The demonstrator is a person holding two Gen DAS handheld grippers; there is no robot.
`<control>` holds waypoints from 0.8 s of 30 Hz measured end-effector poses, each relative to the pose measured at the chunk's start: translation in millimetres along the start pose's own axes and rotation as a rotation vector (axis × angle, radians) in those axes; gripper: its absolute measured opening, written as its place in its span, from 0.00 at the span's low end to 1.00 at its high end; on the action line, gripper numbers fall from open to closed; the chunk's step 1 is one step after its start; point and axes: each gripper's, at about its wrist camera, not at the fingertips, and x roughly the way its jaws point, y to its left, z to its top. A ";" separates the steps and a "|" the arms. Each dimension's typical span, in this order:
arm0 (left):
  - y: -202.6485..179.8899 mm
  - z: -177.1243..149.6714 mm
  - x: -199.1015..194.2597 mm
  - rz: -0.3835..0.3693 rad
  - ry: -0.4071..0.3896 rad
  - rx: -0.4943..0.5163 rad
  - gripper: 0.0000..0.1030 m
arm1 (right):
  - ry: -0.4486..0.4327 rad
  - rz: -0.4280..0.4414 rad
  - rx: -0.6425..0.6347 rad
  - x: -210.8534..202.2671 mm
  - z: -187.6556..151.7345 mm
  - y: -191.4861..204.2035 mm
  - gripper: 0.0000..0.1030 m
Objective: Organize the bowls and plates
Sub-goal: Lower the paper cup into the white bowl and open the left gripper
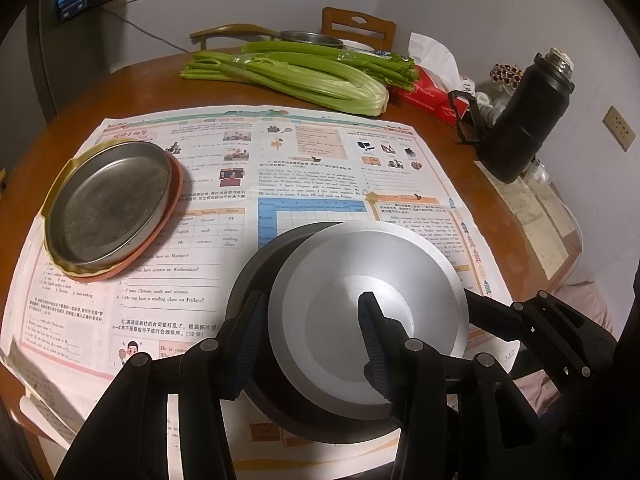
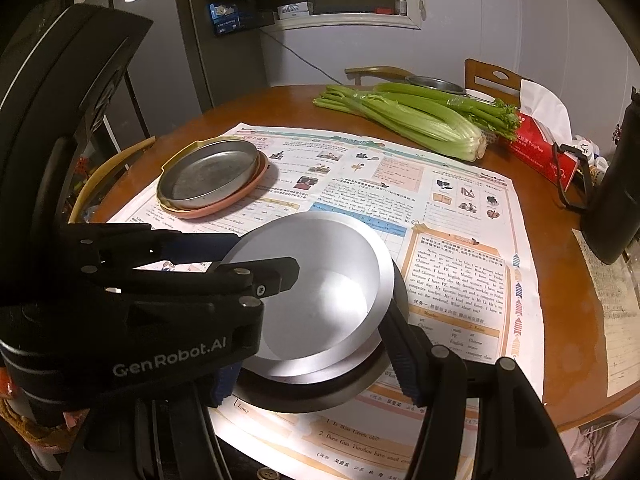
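Looking from left to right, we see a steel plate (image 1: 108,208) stacked on a pink plate (image 1: 168,224) and a yellowish one, at the left of the printed paper sheet (image 1: 320,152) that covers the round wooden bench (image 1: 132,80). Nearer us, at the middle of the sheet, a silver bowl (image 1: 368,312) sits tilted inside a darker bowl (image 1: 256,264).

We point the left hand-held gripper (image 1: 308,344) steeply down at this pair; its jaws stand narrow and clamp the silver bowl's wall, one pad outside, the other inside. In the right wrist view it reaches in from the left.

Our right hand-held gripper (image 2: 316,372) also slants down, with its right finger (image 2: 400,352) against the dark bowl's rim; its other finger is hidden behind the left tool, so we cannot tell whether it grips.

Farther back lie celery (image 1: 304,76) and a red tissue box (image 1: 432,96), with a black flask (image 1: 524,120) at the right.
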 end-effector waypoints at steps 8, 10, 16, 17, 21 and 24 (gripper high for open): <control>4.4 1.0 -2.4 0.002 -0.002 -0.012 0.47 | -0.011 -0.008 0.006 -4.0 1.3 -2.5 0.62; 4.7 0.9 -2.8 0.001 -0.002 -0.012 0.47 | -0.012 -0.010 0.007 -4.6 1.7 -2.8 0.62; 7.0 2.4 -7.0 0.000 -0.012 -0.017 0.47 | -0.022 -0.016 0.011 -8.1 2.5 -4.8 0.62; 7.4 2.7 -7.6 0.001 -0.013 -0.018 0.47 | -0.024 -0.016 0.012 -8.7 2.9 -5.1 0.62; 9.2 3.7 -9.4 0.000 -0.016 -0.022 0.47 | -0.027 -0.016 0.015 -10.5 3.4 -6.2 0.62; 10.3 3.9 -12.1 -0.001 -0.021 -0.026 0.47 | -0.031 -0.017 0.016 -11.5 3.4 -6.8 0.62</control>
